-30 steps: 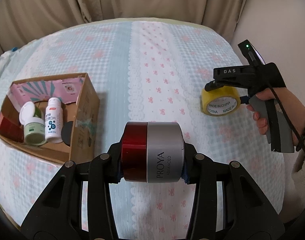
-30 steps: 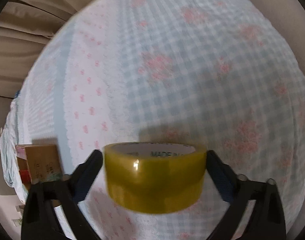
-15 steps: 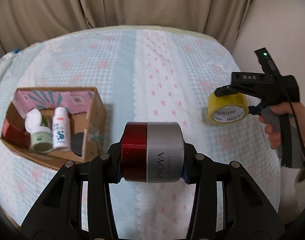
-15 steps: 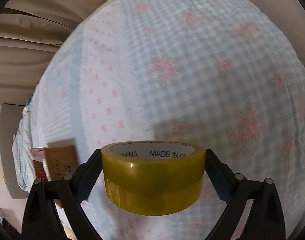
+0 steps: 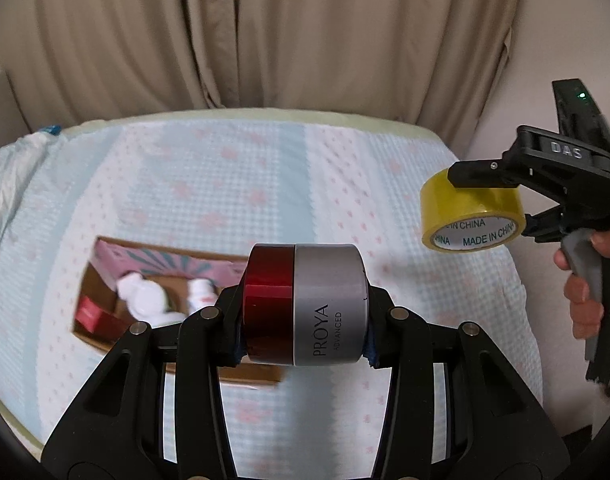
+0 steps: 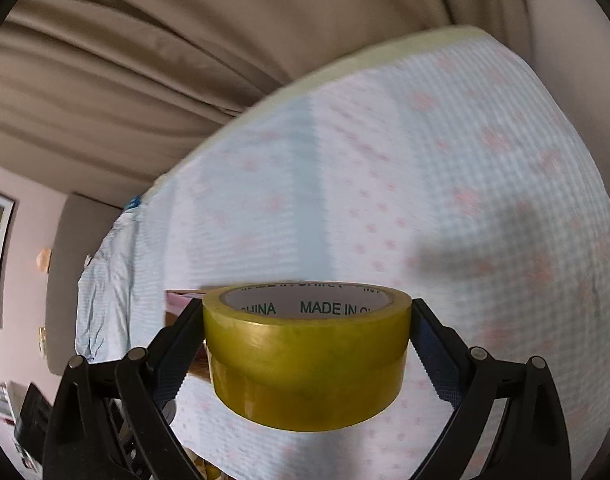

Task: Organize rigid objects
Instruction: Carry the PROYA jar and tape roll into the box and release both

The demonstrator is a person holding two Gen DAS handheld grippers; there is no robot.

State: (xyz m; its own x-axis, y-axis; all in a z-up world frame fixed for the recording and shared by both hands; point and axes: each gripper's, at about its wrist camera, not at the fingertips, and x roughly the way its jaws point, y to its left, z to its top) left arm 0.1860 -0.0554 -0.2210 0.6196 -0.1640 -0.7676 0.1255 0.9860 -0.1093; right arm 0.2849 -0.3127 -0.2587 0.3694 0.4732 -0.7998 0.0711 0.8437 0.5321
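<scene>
Jaws of the left gripper [image 5: 303,306] are clamped on a red-and-silver PROYA jar [image 5: 305,304], which lies on its side between the pads, red lid to the left, well clear of the bed below; the right gripper [image 6: 307,344] squeezes a roll of yellow tape [image 6: 307,356] across its width, the pads pressing on opposite sides of the roll and its printed cardboard core facing up in the right wrist view; in the left wrist view the same roll [image 5: 471,210] hangs at the right, above the bed's edge, with a person's hand [image 5: 583,280] wrapped around the gripper's grey handle; a light blue checked bedspread [image 5: 225,184] with pink flowers covers the bed; on it, left of and below the jar, sits an open cardboard box [image 5: 105,320] holding white bottles [image 5: 145,300] and a red box [image 5: 93,314], blurred and partly hidden behind the left gripper; beige curtains [image 5: 265,32] hang behind the bed.
</scene>
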